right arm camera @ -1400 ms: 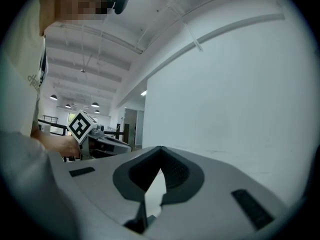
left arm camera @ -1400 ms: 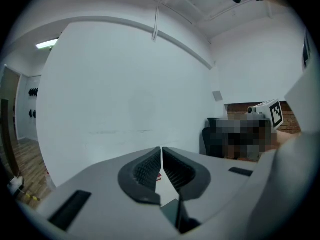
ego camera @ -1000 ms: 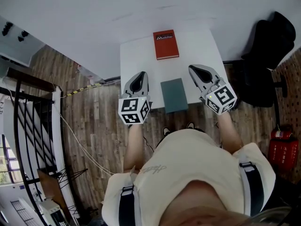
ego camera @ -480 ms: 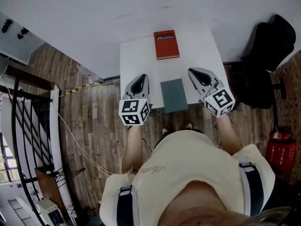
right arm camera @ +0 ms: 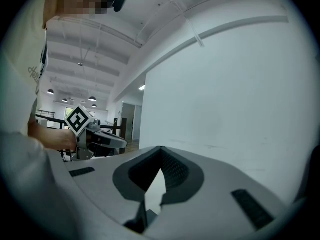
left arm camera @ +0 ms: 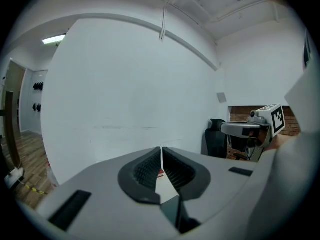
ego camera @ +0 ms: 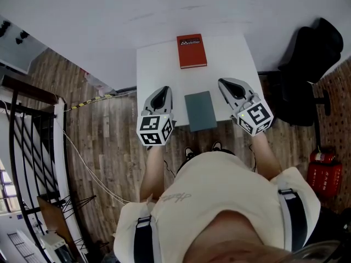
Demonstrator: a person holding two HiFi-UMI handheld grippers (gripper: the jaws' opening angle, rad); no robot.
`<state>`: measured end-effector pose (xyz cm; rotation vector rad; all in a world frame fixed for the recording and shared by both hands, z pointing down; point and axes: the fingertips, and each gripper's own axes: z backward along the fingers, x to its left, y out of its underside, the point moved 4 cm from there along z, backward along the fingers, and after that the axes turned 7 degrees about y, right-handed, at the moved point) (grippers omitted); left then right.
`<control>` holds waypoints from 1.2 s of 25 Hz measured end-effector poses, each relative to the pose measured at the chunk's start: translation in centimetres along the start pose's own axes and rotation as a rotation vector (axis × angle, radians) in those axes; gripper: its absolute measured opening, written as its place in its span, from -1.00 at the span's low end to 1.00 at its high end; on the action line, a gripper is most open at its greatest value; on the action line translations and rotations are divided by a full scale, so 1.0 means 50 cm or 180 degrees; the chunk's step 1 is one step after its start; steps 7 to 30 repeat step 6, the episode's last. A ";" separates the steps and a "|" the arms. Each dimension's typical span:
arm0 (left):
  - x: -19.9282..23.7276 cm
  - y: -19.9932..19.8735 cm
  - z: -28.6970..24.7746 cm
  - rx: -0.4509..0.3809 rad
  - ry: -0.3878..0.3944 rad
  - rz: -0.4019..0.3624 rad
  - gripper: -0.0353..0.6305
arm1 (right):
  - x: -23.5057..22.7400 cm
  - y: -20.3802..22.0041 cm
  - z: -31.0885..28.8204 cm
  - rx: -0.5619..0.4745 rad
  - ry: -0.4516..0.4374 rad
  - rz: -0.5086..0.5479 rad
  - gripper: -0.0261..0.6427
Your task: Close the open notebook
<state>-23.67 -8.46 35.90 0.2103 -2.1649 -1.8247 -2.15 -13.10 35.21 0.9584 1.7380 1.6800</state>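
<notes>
A grey-green notebook (ego camera: 200,110) lies shut on the white table (ego camera: 159,70), at its near edge. A red book (ego camera: 192,51) lies at the table's far edge. My left gripper (ego camera: 161,96) hovers just left of the notebook, jaws shut and empty. My right gripper (ego camera: 231,86) hovers just right of it, also shut on nothing. In the left gripper view the left gripper (left arm camera: 161,153) has its pads pressed together, and the right gripper (left arm camera: 250,129) shows at the right. In the right gripper view the right gripper (right arm camera: 160,153) is shut at its tips, with the left gripper (right arm camera: 100,134) at the left.
A black chair (ego camera: 307,64) stands to the table's right. A red fire extinguisher (ego camera: 323,174) sits on the wooden floor beyond it. A dark metal railing (ego camera: 33,147) runs along the left, and a cable (ego camera: 93,169) trails across the floor. A white wall stands behind the table.
The head view has drifted slightly, so the table sits a little further left. Both grippers stay shut beside the notebook, which has not moved.
</notes>
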 end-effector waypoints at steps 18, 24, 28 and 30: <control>0.007 0.000 0.000 0.0018 0.0022 0.0011 -0.81 | 0.001 0.015 -0.008 0.0025 0.0021 -0.0063 -0.90; 0.007 0.000 0.000 0.0018 0.0022 0.0011 -0.81 | 0.001 0.015 -0.008 0.0025 0.0021 -0.0063 -0.90; 0.007 0.000 0.000 0.0018 0.0022 0.0011 -0.81 | 0.001 0.015 -0.008 0.0025 0.0021 -0.0063 -0.90; 0.007 0.000 0.000 0.0018 0.0022 0.0011 -0.81 | 0.001 0.015 -0.008 0.0025 0.0021 -0.0063 -0.90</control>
